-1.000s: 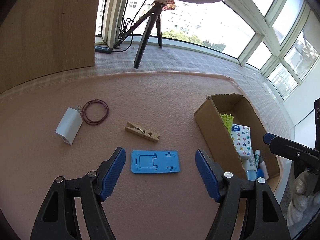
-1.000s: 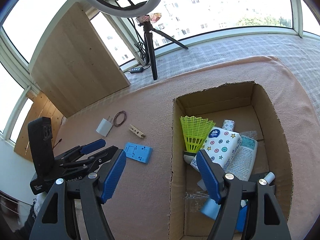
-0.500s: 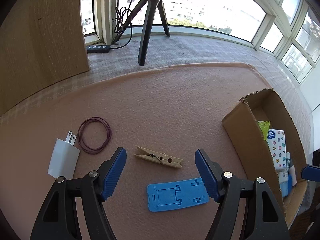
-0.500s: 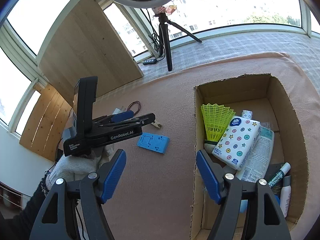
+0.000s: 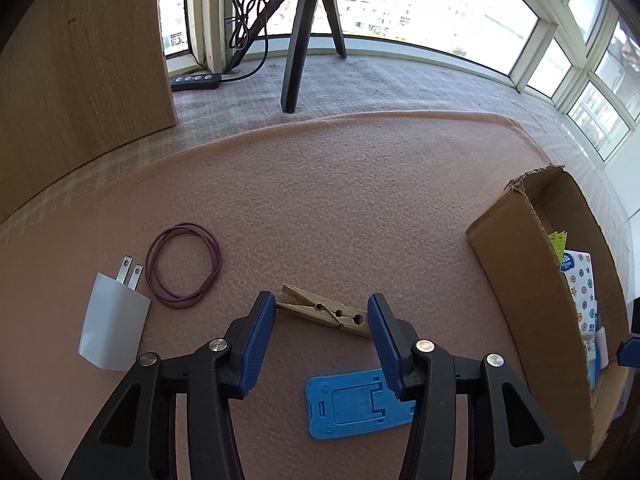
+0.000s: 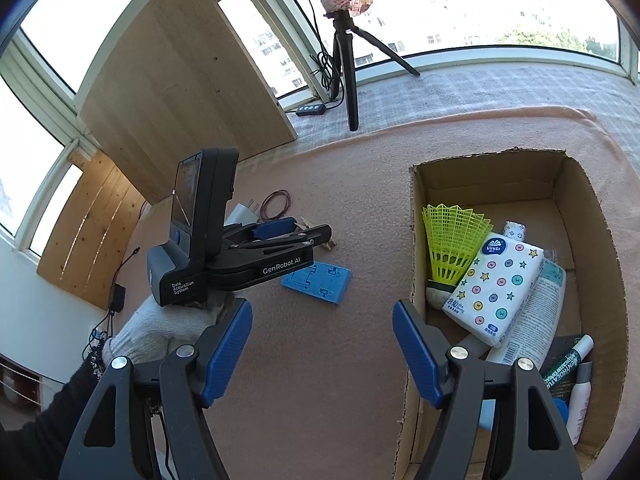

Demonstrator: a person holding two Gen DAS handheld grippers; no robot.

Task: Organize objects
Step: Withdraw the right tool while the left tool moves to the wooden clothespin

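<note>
Left gripper (image 5: 322, 314) tilted down over pink mat (image 5: 320, 200), jaws closing around wooden clothespin (image 5: 326, 315); pads flank its two ends, not yet pressing. Blue phone stand (image 5: 352, 408) just nearer. White charger (image 5: 112, 324) and brown rubber band (image 5: 184, 266) lie left. Cardboard box (image 5: 516, 276) stands right. Right gripper (image 6: 322, 352) hangs half-wide and empty at the box's near-left corner.
</note>
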